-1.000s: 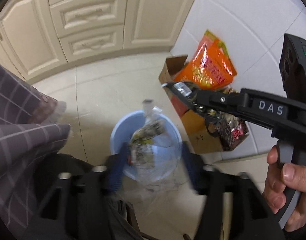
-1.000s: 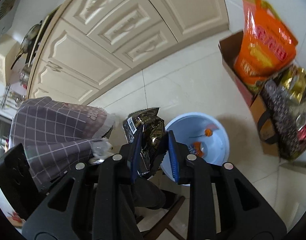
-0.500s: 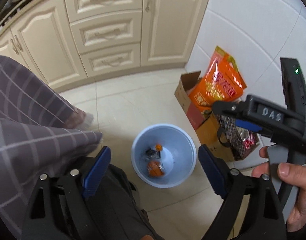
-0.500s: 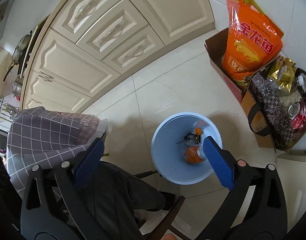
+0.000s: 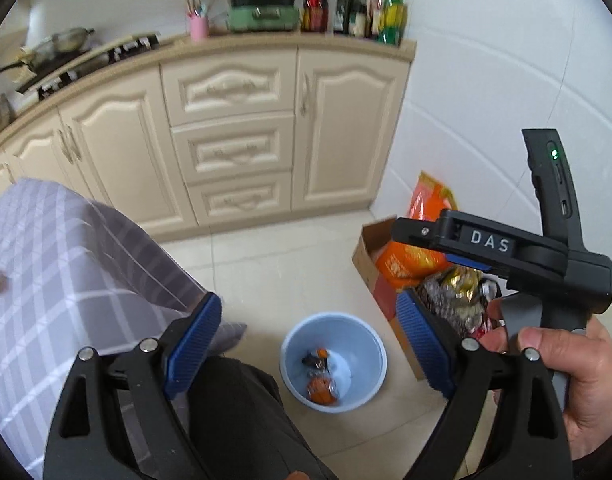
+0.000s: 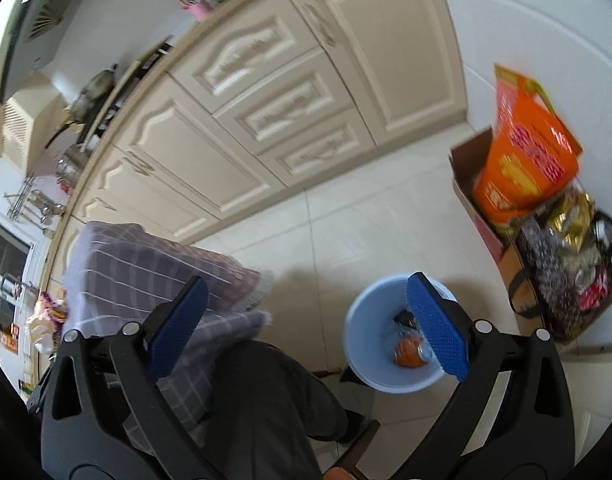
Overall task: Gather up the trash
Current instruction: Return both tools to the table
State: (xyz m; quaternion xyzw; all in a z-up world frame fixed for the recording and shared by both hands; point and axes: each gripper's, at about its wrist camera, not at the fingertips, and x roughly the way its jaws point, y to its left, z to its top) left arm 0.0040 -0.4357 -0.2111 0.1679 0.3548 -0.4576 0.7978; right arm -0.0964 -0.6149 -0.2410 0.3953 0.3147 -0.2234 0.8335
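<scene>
Left gripper [image 5: 308, 344]: jaws standing wide apart, holding nothing, hovering above the floor [image 5: 289, 268] with the bin showing between its blue pads [image 5: 191, 344].

Right gripper [image 6: 306, 328]: jaws likewise spread wide and gripping nothing; its right pad is overlapping the bin's rim in the right wrist view. Its black body is appearing at the right of the left wrist view, gripped by the right hand [image 5: 574, 364], a green light glowing on the handle.

Blue bin [image 5: 370, 344]: sitting on the tiled floor, near the cardboard box [image 6: 466, 168]. Trash [image 5: 322, 384] is lying at its bottom: an orange item and a dark wrapper beside it, both views showing them.

Orange bag [image 6: 522, 152]: standing upright in the box against the white wall; a dark patterned bag [image 6: 554, 276] of shiny packets is sitting nearer.

Worktop [image 5: 265, 42]: only the left wrist view is showing its far right end, with a green appliance [image 5: 261, 12], bottles [image 5: 354, 8] and a pink cup [image 5: 198, 26]. The right wrist view is showing the range hood [image 6: 37, 28] at the left.

Checked cloth [image 5: 65, 272]: draping at the left in both views; small items on it too blurred to tell.
</scene>
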